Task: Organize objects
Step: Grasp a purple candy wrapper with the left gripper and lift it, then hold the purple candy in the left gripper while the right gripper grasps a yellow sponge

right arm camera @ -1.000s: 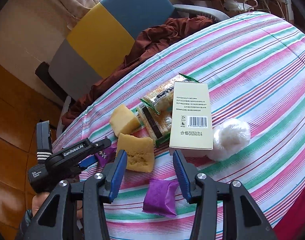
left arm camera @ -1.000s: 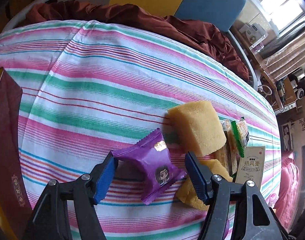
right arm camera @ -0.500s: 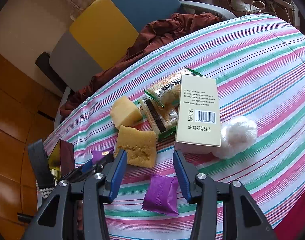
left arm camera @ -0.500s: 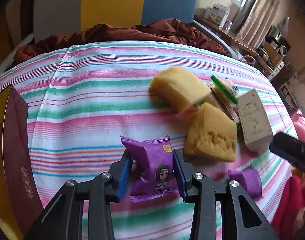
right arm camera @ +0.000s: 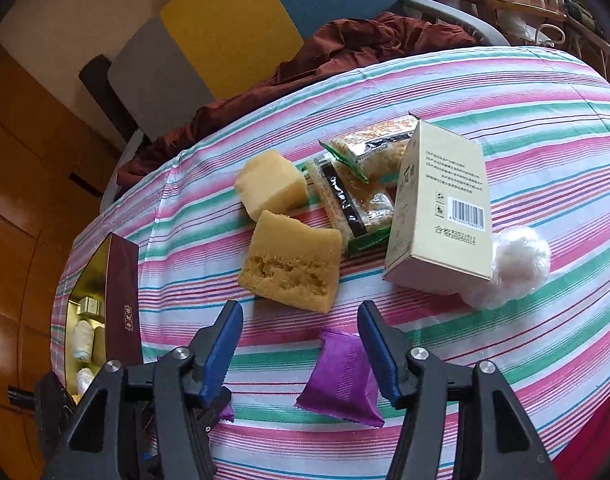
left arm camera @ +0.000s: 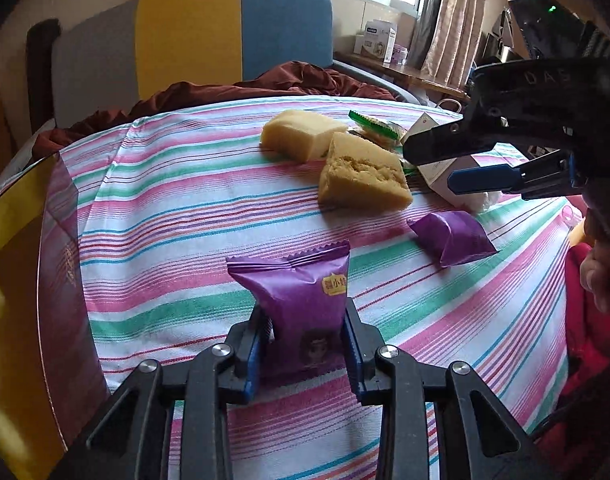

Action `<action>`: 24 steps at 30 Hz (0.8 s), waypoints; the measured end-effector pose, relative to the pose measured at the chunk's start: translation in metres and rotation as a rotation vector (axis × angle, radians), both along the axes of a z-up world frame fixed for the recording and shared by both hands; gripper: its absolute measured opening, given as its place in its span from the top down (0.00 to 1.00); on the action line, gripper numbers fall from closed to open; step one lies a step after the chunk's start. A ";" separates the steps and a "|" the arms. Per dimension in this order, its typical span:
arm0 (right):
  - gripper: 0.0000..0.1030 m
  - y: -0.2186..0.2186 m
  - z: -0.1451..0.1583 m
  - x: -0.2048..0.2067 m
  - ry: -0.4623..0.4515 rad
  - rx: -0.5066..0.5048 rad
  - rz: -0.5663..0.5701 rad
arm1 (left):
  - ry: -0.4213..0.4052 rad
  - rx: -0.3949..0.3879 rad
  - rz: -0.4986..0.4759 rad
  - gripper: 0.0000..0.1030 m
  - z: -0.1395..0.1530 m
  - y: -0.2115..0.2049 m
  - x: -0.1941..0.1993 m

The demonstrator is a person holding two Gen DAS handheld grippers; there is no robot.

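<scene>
At the bottom centre of the left wrist view, the left gripper (left arm camera: 305,344) is clamped on an upright purple foil snack packet (left arm camera: 301,304) above the striped tablecloth (left arm camera: 177,216). The right gripper (right arm camera: 301,344) stands wide apart, holding nothing, over a second purple packet (right arm camera: 341,380) lying flat low in its frame.

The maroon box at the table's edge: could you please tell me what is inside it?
In the right wrist view the maroon box is open, with a gold lining. Inside show a small gold tin and two pale wrapped items. Its near end is hidden behind the hand-held gripper.
</scene>
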State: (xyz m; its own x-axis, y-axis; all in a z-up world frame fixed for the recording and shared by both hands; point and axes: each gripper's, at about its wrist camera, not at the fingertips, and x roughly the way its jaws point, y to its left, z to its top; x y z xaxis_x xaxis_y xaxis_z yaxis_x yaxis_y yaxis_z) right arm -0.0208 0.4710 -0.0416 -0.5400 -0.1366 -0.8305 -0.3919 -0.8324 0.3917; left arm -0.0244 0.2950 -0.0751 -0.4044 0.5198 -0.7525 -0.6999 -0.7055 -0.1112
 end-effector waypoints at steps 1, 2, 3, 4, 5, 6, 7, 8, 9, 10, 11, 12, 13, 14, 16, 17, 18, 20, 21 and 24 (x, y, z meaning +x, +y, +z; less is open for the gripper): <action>0.41 -0.002 -0.001 -0.002 -0.011 0.002 -0.003 | -0.001 0.004 0.001 0.67 0.000 0.000 0.000; 0.41 -0.004 -0.001 -0.006 -0.021 0.003 -0.009 | 0.004 0.004 -0.002 0.67 0.000 0.000 0.000; 0.41 -0.006 -0.001 -0.010 -0.030 0.008 -0.015 | 0.010 0.004 -0.004 0.67 -0.001 -0.001 0.000; 0.40 -0.007 -0.001 -0.015 -0.039 0.018 -0.028 | 0.016 0.006 -0.007 0.67 -0.001 -0.001 0.001; 0.36 -0.007 -0.001 -0.020 -0.046 0.026 -0.046 | 0.020 0.007 -0.009 0.67 -0.001 -0.001 0.001; 0.34 -0.007 -0.002 -0.025 -0.049 0.031 -0.060 | 0.022 0.009 -0.009 0.67 -0.001 -0.001 0.001; 0.31 -0.007 -0.003 -0.031 -0.060 0.040 -0.073 | 0.023 0.011 -0.008 0.67 -0.001 -0.001 0.001; 0.30 -0.008 -0.005 -0.038 -0.081 0.053 -0.089 | 0.026 0.013 -0.009 0.67 -0.002 -0.001 0.001; 0.30 -0.007 -0.007 -0.044 -0.097 0.061 -0.100 | 0.029 0.014 -0.008 0.67 -0.002 -0.002 0.002; 0.30 -0.007 -0.010 -0.050 -0.112 0.066 -0.105 | 0.030 0.016 -0.008 0.67 -0.002 -0.002 0.002; 0.30 -0.007 -0.013 -0.055 -0.128 0.072 -0.109 | 0.031 0.018 -0.008 0.67 -0.002 -0.002 0.002; 0.30 -0.007 -0.016 -0.060 -0.140 0.073 -0.109 | 0.032 0.020 -0.008 0.67 -0.002 -0.002 0.002; 0.30 -0.007 -0.019 -0.064 -0.149 0.074 -0.106 | 0.033 0.023 -0.007 0.67 -0.003 -0.002 0.003; 0.30 -0.006 -0.022 -0.068 -0.164 0.088 -0.105 | 0.034 0.026 -0.006 0.67 -0.003 -0.003 0.003; 0.36 -0.007 -0.027 -0.073 -0.185 0.102 -0.079 | 0.028 0.033 -0.005 0.67 -0.004 -0.003 0.003; 0.39 -0.008 -0.028 -0.072 -0.185 0.119 -0.060 | 0.027 0.035 -0.005 0.67 -0.004 -0.003 0.003; 0.41 -0.010 -0.027 -0.070 -0.175 0.137 -0.037 | 0.028 0.037 -0.006 0.67 -0.004 -0.003 0.003; 0.44 -0.014 -0.024 -0.063 -0.158 0.165 0.007 | 0.029 0.040 -0.006 0.67 -0.005 -0.004 0.004; 0.44 -0.016 -0.024 -0.058 -0.156 0.172 0.028 | 0.030 0.041 -0.006 0.67 -0.005 -0.005 0.004; 0.44 -0.018 -0.025 -0.042 -0.090 0.182 0.088 | 0.031 0.044 -0.004 0.67 -0.005 -0.005 0.005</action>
